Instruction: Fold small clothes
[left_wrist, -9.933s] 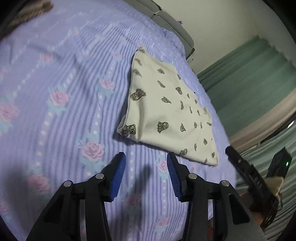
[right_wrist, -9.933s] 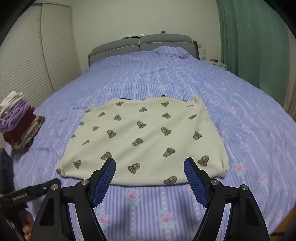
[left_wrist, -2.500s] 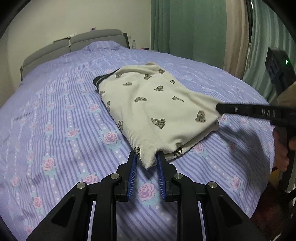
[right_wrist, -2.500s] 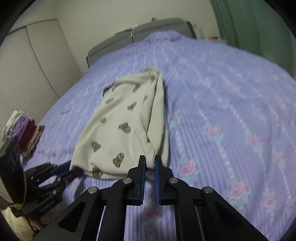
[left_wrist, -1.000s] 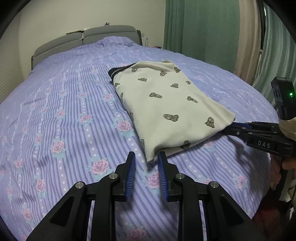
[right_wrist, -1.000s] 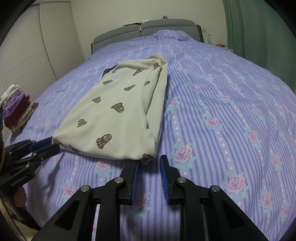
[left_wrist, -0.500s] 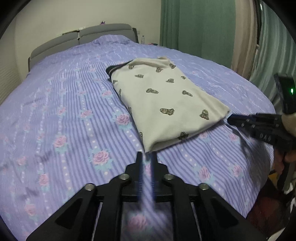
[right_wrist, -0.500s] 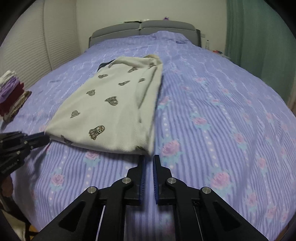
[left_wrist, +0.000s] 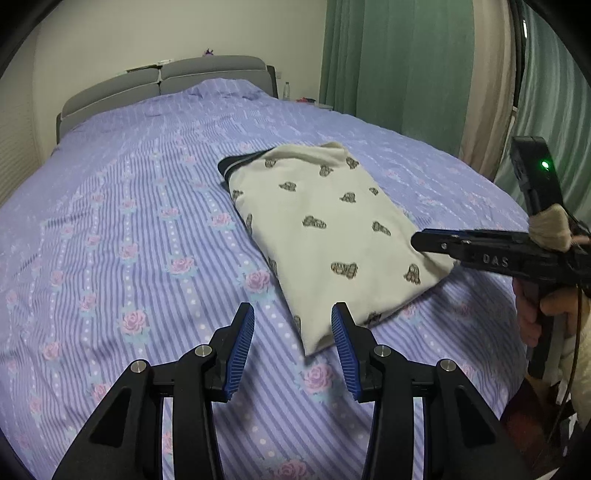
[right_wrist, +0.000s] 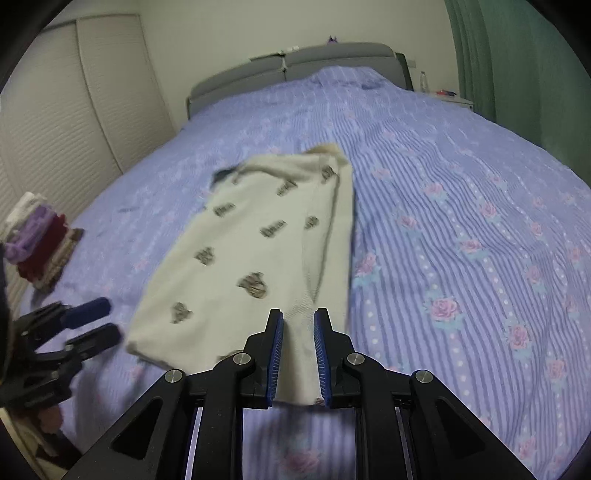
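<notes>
A cream garment with dark owl prints (left_wrist: 325, 229) lies folded in a long strip on the purple flowered bedspread (left_wrist: 129, 229). My left gripper (left_wrist: 293, 332) is opening. Its blue pads stand well apart just short of the garment's near corner and press on nothing. In the right wrist view the garment (right_wrist: 251, 243) is blurred, and my right gripper (right_wrist: 298, 332) hangs over its near edge. The narrow jaws are opening, cloth shows in the gap, and the pads do not press on it. The left wrist view shows the right gripper (left_wrist: 436, 242) above the garment's right corner.
A stack of folded clothes (right_wrist: 40, 243) sits at the bed's left edge. The grey headboard (right_wrist: 295, 62) is at the far end, green curtains (left_wrist: 399, 74) hang on the right, and slatted doors (right_wrist: 74, 110) stand on the left. A hand (left_wrist: 546, 310) holds the right gripper.
The left jaws have spread from nearly shut to well apart. The right gripper has moved forward over the garment's near edge, and its jaws have parted a little. The garment lies as before.
</notes>
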